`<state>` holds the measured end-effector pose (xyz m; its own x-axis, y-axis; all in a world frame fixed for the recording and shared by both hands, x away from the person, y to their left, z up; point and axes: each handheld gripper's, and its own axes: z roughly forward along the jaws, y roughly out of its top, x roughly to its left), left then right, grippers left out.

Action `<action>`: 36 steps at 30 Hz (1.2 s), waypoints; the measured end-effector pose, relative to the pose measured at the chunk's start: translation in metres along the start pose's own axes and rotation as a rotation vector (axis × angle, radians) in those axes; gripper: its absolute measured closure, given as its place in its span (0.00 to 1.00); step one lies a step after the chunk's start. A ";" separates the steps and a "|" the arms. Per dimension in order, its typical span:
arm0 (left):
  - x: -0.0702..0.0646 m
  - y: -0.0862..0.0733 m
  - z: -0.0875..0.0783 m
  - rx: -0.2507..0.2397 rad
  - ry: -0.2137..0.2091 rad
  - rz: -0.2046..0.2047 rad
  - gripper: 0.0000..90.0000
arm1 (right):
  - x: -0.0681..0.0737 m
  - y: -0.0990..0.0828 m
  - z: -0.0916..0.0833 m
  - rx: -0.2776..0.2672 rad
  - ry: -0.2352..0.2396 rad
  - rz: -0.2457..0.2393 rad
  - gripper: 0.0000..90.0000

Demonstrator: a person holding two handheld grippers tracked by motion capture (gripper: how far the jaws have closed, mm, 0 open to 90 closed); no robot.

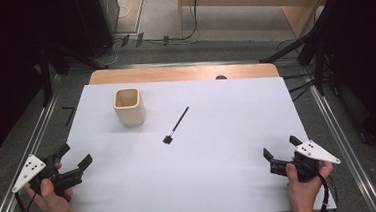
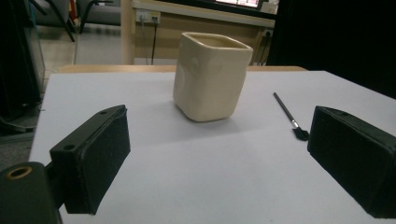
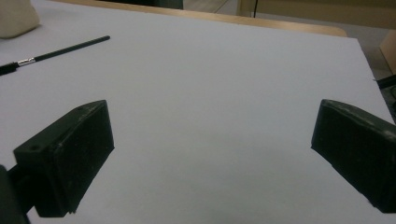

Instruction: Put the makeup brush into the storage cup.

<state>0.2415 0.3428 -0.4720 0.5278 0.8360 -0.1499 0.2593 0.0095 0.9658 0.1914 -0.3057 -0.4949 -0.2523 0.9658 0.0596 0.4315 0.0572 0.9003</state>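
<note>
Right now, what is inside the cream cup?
From the high view, the cup stands upright with its mouth open, and the inner walls and bottom that show look bare. The left gripper view shows just a strip of inner wall behind the rim; the bottom is hidden.

Cream cup (image 1: pixel 128 106), black brush (image 1: pixel 176 125) w/ silver ferrule, white sheet (image 1: pixel 204 155) on tan wood table (image 1: pixel 183 73), black grippers w/ grey plates.

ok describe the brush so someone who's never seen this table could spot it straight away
Start at the white table sheet. Near its far left stands a cream cup; just right of it, apart from it, lies the brush. It is thin, black and flat on the sheet, with a small bristle head at its near end.
</note>
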 end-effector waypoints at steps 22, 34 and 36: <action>-0.063 0.024 0.089 0.118 -0.174 0.016 0.07 | 0.005 -0.001 0.000 0.007 0.029 0.016 0.00; -0.083 0.035 0.138 0.152 -0.181 0.065 0.14 | 0.002 -0.002 0.000 -0.005 0.044 0.029 0.00; -0.086 0.036 0.145 0.164 -0.186 0.071 0.13 | 0.002 -0.002 0.001 -0.005 0.045 0.028 0.00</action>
<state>0.3232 0.1915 -0.4549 0.6853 0.7159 -0.1336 0.3357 -0.1476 0.9303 0.1903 -0.3035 -0.4970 -0.2790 0.9547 0.1038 0.4345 0.0292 0.9002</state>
